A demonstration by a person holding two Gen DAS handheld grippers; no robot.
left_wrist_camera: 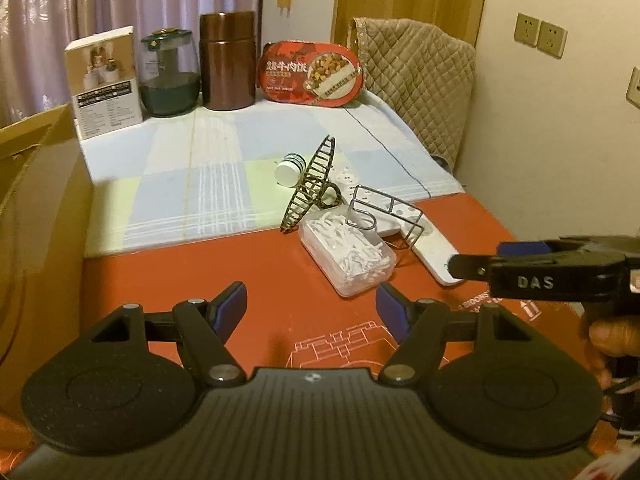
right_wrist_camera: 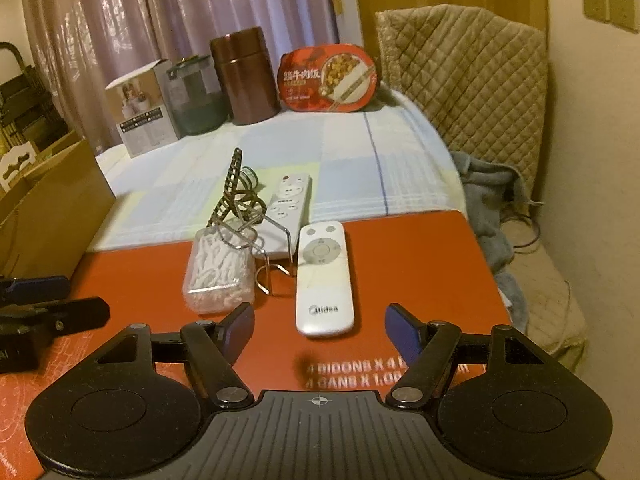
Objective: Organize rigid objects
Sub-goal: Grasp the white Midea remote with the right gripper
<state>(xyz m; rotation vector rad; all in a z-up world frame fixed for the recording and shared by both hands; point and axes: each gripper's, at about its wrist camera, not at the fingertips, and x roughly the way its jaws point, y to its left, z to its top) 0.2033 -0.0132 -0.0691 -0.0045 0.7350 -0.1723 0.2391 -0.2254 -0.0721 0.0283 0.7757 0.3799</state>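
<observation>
On the red board [right_wrist_camera: 400, 264] lie a clear box of white floss picks [right_wrist_camera: 218, 270] and a white Midea remote [right_wrist_camera: 324, 280]. A chrome wire holder [right_wrist_camera: 272, 240] stands between them. Behind are a dark ladder-shaped clip [right_wrist_camera: 230, 196], a white power strip [right_wrist_camera: 288, 200] and a small white-capped bottle [left_wrist_camera: 289, 168]. My right gripper [right_wrist_camera: 320, 324] hovers open just short of the remote's near end, nothing between its fingers. My left gripper [left_wrist_camera: 312, 308] is open and empty, short of the floss box [left_wrist_camera: 346, 252]. The right gripper [left_wrist_camera: 484, 258] enters the left wrist view from the right, a hand behind it.
A white carton [left_wrist_camera: 106, 84], green glass jar [left_wrist_camera: 170, 76], brown canister [left_wrist_camera: 228, 60] and red meal tray [left_wrist_camera: 312, 74] line the back of the checked cloth [left_wrist_camera: 180, 176]. A cardboard box [left_wrist_camera: 36, 200] stands left, a quilted chair cover [right_wrist_camera: 472, 72] right.
</observation>
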